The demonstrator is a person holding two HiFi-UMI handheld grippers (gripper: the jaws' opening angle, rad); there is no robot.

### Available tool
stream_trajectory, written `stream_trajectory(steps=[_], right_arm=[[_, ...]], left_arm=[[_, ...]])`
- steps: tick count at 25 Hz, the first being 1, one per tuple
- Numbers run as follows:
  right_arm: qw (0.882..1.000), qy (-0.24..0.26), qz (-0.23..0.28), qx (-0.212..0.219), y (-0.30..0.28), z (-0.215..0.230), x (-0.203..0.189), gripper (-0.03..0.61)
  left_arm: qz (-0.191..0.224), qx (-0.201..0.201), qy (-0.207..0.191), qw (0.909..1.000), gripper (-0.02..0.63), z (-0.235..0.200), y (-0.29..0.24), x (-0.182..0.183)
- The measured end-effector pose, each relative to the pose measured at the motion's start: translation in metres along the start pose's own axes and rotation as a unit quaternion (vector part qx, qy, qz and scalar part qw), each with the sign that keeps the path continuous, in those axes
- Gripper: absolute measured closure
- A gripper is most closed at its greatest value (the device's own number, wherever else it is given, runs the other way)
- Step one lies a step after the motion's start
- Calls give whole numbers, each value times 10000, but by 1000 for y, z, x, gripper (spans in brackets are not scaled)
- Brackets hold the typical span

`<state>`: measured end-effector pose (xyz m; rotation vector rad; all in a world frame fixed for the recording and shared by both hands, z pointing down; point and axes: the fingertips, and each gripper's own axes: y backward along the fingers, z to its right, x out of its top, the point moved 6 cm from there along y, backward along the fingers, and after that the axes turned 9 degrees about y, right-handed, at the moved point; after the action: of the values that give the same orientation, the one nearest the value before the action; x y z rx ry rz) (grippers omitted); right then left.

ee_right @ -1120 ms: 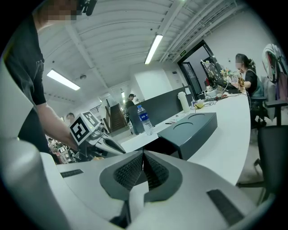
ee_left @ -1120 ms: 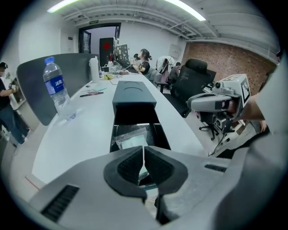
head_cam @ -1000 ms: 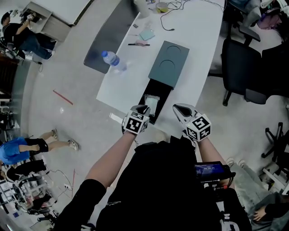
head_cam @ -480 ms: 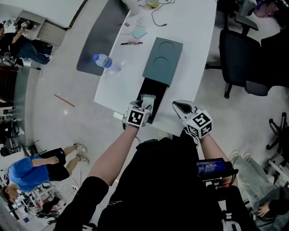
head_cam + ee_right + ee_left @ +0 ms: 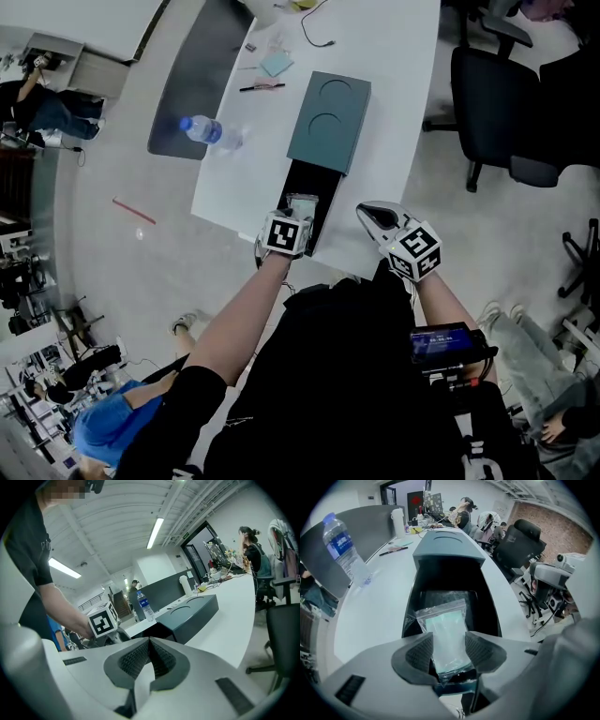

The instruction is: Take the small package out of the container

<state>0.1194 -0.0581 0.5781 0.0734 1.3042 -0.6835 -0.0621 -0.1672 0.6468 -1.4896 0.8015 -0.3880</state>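
Table: long white tabletop (image 5: 403, 112); its near edge runs just under both grippers, with bare surface on either side of the container.
Partition: dark grey panel (image 5: 202, 75) along the table's left side.
Chair: black office chair (image 5: 497, 103) on the floor to the right, well apart from the table's edge.
Container: dark grey-green rectangular box (image 5: 328, 122) with two round recesses in its lid; the lid covers the far part, and the black near end lies open.
Left gripper (image 5: 450, 648): points steeply down over the open end; its jaws have just been opening and stand wide, with the package between them.
Right gripper (image 5: 149, 656): jaws together with nothing between them, off the container's near right corner.
Bottle: clear plastic water bottle with a blue cap (image 5: 344, 550), upright to the left, apart from the container.
Package: small clear plastic bag with pale green contents (image 5: 446, 634), in the open black compartment, its near end between the left pads.
Pen: black pen (image 5: 262, 87), beyond the bottle.
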Motion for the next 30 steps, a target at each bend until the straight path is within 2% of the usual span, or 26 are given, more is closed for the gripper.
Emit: stream_trajectory(steps=[4, 9, 13, 17, 30], right_arm=[[10000, -67, 11, -12, 0, 7, -2, 552], [9999, -121, 48, -5, -1, 10, -4, 552], [9999, -118, 53, -20, 2, 10, -3, 552], [9999, -109, 49, -34, 3, 10, -2, 552], [10000, -83, 35, -23, 5, 4, -1, 552]], left_arm=[[-37, -21, -57, 10000, 405, 5, -2, 4], [142, -67, -130, 9998, 482, 11, 1, 10], [241, -121, -49, 9996, 505, 9, 3, 6], [391, -149, -160, 9990, 531, 12, 8, 10], [573, -217, -332, 9976, 561, 19, 25, 10]])
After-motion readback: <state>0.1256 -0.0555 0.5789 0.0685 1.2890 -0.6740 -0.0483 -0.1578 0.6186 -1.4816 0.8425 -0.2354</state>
